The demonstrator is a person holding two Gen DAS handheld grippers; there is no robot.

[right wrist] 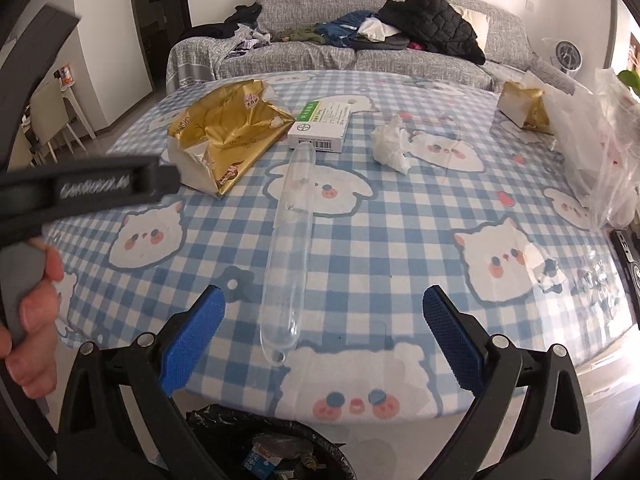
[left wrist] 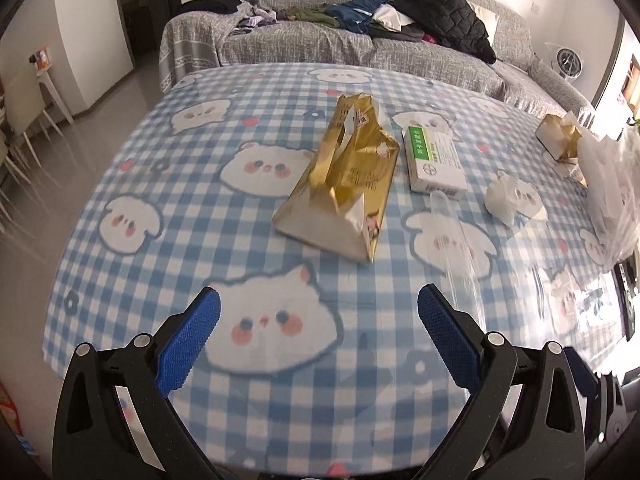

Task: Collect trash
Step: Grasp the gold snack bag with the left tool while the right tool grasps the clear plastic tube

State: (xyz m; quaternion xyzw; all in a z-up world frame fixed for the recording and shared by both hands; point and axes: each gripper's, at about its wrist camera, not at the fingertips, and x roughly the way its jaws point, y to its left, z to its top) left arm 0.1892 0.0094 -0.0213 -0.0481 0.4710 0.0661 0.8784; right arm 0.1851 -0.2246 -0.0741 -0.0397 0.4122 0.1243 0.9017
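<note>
Behind the bench stands a grey patterned sofa (left wrist: 360,48) heaped with dark clothes, and the bench itself wears a blue-and-white checked cloth printed with white cartoon animals (right wrist: 224,236). Toward the middle of the bench lies a crumpled gold foil paper bag (left wrist: 344,176), and just beside it a white and green cardboard medicine box (left wrist: 434,158). A long clear plastic tube-shaped wrapper (right wrist: 286,248) runs from that box toward the near edge, its end lying between the right gripper's (right wrist: 322,320) blue-padded fingers (right wrist: 192,340), which are spread wide and hold nothing. A crumpled white tissue (right wrist: 390,146) sits near the box, toward the right edge. By the far right corner stand a torn gold and white carton (right wrist: 520,108) and a loose translucent plastic bag (right wrist: 600,140). The left gripper (left wrist: 318,322) hovers over the near edge, fingers wide and empty. Below the near edge, a black-lined trash bin (right wrist: 272,448) holds scraps.
</note>
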